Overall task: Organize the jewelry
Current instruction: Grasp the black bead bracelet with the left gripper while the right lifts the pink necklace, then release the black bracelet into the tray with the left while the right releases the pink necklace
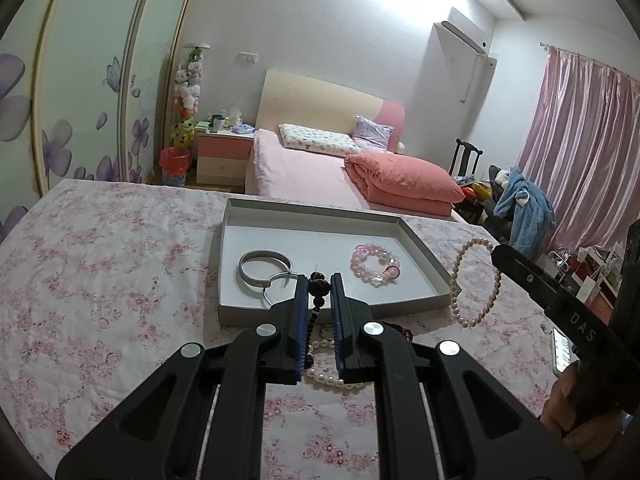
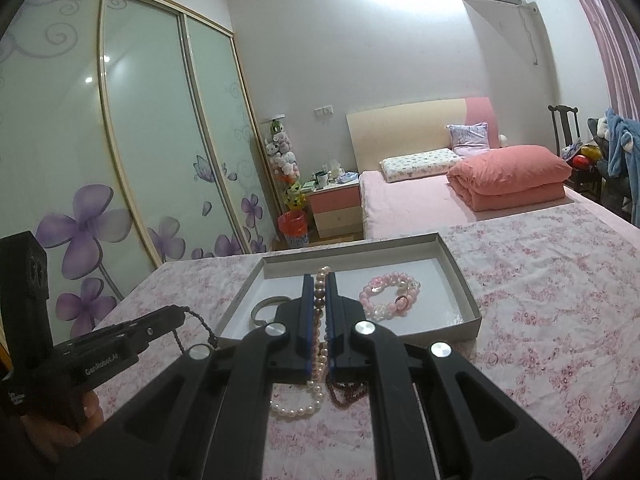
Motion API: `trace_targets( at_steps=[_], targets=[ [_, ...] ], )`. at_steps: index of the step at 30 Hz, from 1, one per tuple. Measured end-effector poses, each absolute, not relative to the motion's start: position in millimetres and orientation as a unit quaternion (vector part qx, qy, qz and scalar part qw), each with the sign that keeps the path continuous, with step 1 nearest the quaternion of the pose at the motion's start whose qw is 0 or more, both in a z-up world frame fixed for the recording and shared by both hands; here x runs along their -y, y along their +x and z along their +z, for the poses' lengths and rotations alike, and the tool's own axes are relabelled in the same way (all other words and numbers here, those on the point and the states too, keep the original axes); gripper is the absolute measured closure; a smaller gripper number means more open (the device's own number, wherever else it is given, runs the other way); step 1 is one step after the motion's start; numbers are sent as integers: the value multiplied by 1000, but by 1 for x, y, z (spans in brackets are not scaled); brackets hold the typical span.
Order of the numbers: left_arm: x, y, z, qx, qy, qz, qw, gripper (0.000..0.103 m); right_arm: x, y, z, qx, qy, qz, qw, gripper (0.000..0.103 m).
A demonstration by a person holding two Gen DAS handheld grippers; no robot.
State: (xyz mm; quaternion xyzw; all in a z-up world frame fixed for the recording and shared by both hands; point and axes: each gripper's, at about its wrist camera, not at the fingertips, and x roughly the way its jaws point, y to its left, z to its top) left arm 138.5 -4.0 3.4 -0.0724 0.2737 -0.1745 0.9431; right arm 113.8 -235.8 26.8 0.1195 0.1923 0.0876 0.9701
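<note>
The left gripper point(image 1: 319, 280) is clamped on a black bead strand point(image 1: 316, 300), which hangs down between its blue pads with its long axis running along the fingers, above the near edge of the shallow grey tray point(image 1: 424, 248). The right gripper point(image 2: 319, 280) is closed on a pearl bracelet point(image 2: 320, 300); in the left wrist view that bracelet point(image 1: 474, 280) shows as a full loop dangling from the right fingertips, long axis upright, just beside the tray's right wall. The right wrist view shows it only edge-on, as a line of beads between the pads. Inside the tray lie a silver bangle point(image 1: 264, 266), a thin ring point(image 1: 276, 288) touching it, and a pink bead bracelet point(image 1: 374, 264). On the flowered cloth point(image 1: 120, 280) before the tray lie another pearl strand point(image 2: 298, 404) and a dark red bead strand point(image 2: 346, 394); the left wrist view mostly hides the red one.
</note>
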Motion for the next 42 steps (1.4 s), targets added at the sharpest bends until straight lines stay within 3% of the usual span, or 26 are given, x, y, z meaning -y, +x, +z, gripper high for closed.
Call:
trace_targets(
  at_steps=[22,42],
  targets=[
    [16,153,25,-211,-55,-132,967,91,236,136,48,-138,109,71,982,97],
    [49,218,5,-223,4,-80,971,91,246,216,21,-176,110,46,977,97]
  ],
)
